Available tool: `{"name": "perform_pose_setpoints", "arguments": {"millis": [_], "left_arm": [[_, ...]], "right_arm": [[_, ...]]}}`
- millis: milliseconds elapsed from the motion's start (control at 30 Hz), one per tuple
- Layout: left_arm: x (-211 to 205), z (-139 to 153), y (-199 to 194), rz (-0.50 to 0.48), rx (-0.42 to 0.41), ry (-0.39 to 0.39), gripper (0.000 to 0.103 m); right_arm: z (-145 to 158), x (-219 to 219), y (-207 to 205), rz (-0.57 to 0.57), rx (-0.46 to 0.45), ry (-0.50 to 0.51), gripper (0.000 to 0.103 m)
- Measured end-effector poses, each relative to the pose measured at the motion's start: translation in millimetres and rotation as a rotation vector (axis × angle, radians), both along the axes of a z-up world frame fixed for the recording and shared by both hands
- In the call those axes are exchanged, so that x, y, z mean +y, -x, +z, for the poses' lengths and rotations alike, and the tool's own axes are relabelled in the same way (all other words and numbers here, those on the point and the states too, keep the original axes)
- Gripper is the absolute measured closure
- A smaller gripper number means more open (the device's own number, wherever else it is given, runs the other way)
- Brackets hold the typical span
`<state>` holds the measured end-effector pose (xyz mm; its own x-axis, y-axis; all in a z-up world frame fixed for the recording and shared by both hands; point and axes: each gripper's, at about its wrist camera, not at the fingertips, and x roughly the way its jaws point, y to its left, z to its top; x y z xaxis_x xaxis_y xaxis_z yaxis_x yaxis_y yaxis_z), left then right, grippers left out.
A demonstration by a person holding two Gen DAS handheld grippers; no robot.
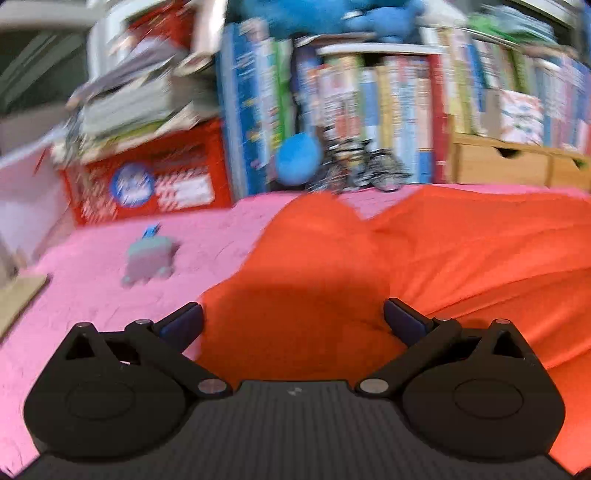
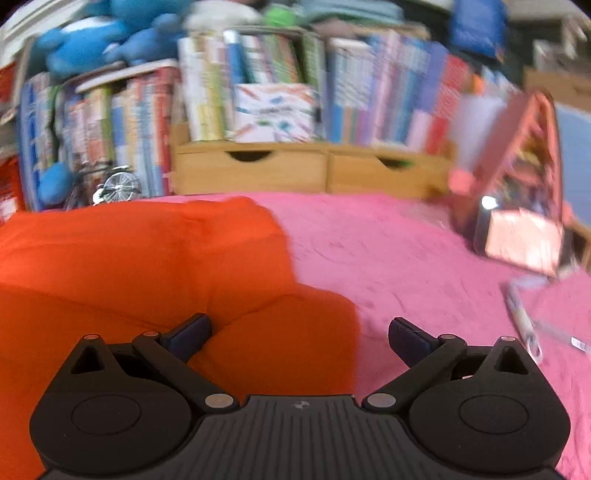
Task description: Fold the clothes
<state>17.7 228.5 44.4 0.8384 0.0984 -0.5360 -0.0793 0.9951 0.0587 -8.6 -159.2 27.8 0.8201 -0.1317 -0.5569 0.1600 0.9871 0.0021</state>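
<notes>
Left wrist view: we see our left gripper [image 1: 293, 319] with its fingers spread wide apart, nothing between them. Its left fingertip [image 1: 186, 321] sits over the edge where the orange cloth [image 1: 406, 266] meets the pink cover [image 1: 92, 295]; the right one is over the cloth. The cloth lies rumpled on the cover, filling the middle and right of this view, with a rounded lobe reaching toward the back. We cannot tell whether the fingers touch the fabric or hang just above it. On the cover to the left lies a small grey-green toy [image 1: 149, 260], well apart from the cloth. Behind the bed stand a red box [image 1: 147, 181] with stacked papers on top, a row of books [image 1: 369, 110], and a blue plush [image 1: 332, 14] on the shelf above them. All of this is blurred.

In the right wrist view our right gripper [image 2: 299, 334] is likewise wide apart and empty. Its left fingertip [image 2: 192, 332] is over the cloth [image 2: 147, 266], its right one over bare cover [image 2: 406, 251]; the cloth's right edge runs between them. Here the cloth fills the left half, bunched in soft folds. A wooden drawer unit [image 2: 314, 171] stands at the back under the books [image 2: 332, 92], a small model bicycle [image 2: 110, 186] to its left, near the cloth's far edge. A pen [image 2: 524, 321] lies on the cover at right.
</notes>
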Motion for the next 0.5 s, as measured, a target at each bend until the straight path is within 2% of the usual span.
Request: {"name": "perform_pose_setpoints", "arguments": {"millis": [67,233,300,433,500], "left_arm": [[12,-2,1,0.025,0.022,0.046,0.0],[15,-3,5,0.03,0.032,0.024,0.0],[17,-4,4,0.024,0.043,0.038,0.0],[25,-7,2,0.016,0.067,0.095,0.0],[29,-8,1,0.014,0.075,0.122,0.0]], "right_arm": [[-2,-6,1,-0.006,0.014,-0.025,0.0],[-2,-2,3,-0.001,0.01,0.005,0.0],[-1,-2,5,-0.002,0.002,0.006,0.0],[5,7,31,-0.077,-0.063,-0.018,0.001],[9,21,50,-0.072,-0.115,-0.034,0.002]]}}
